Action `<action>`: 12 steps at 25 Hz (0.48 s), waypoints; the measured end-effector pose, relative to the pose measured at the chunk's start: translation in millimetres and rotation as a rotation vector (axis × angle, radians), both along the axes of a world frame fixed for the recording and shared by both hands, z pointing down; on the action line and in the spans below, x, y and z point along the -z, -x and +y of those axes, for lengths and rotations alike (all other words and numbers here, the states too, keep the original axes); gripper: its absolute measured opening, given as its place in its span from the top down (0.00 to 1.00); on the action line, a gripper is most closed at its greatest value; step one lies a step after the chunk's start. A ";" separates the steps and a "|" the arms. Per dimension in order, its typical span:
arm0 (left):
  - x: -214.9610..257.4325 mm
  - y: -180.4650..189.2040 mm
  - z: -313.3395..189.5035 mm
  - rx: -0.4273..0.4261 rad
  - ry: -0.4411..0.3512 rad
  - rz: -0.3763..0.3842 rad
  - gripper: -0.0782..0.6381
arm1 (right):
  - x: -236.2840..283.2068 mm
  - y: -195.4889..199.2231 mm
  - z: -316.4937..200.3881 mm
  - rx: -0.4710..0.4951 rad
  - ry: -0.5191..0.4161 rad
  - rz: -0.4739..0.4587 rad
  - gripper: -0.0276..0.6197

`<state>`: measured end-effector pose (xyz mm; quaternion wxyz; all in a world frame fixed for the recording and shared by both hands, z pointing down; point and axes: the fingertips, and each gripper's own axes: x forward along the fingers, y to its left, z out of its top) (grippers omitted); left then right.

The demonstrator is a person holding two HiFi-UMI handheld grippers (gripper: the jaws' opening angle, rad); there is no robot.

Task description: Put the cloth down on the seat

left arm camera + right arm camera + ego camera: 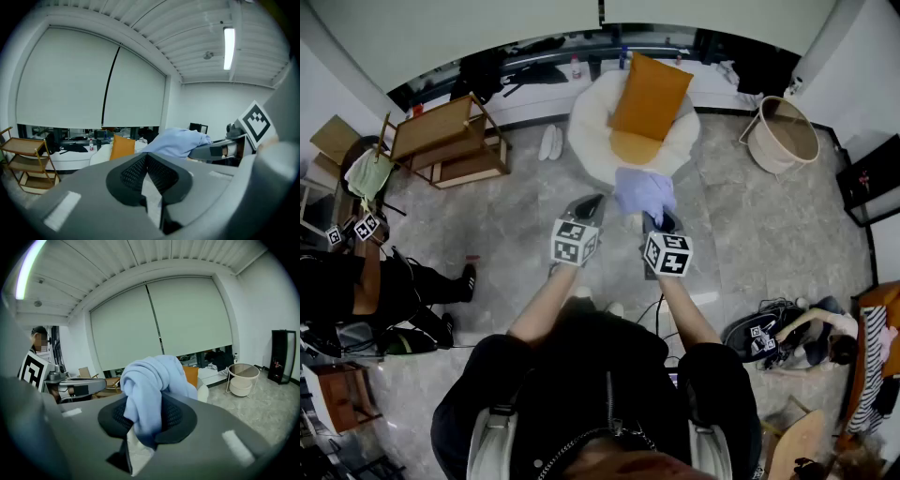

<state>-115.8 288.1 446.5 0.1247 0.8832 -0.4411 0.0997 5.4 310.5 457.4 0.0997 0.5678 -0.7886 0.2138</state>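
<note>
The pale stone floor (750, 234) spreads round a white, round padded chair whose seat (586, 141) lies straight ahead of the person. An orange cushion (652, 94) leans against the chair's back and covers the rear of the seat, so only the front part is bare.

The light blue cloth (643, 192) is up in the air, bunched, at the near edge of the seat. From the head view it is probably just short of the rim rather than over it, though that angle makes this hard to judge. The right tool (661, 223) holds it: its own view shows a thick fold clamped between the pads, with the rest heaped over the top of the jaws. The left tool (586, 208) hangs just beside it, jaws together with nothing in them.

To do this step well, the right tool should carry the bundle further forward, past the rim and over the bare front of the seat. It should come low before letting go, so the cloth settles there and does not slide to the floor. The heap draped over the jaws may cling, so a slight tip forward on release should help.
</note>
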 end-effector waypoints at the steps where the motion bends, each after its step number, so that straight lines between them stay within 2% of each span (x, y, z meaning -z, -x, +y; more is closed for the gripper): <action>1: -1.5 -0.1 1.5 -0.001 0.002 0.001 0.88 | -1.3 -0.6 2.1 -0.004 0.000 -0.001 0.80; 12: -3.7 1.1 5.1 -0.001 0.010 0.001 0.88 | -3.9 -1.7 8.6 -0.019 0.003 -0.002 0.80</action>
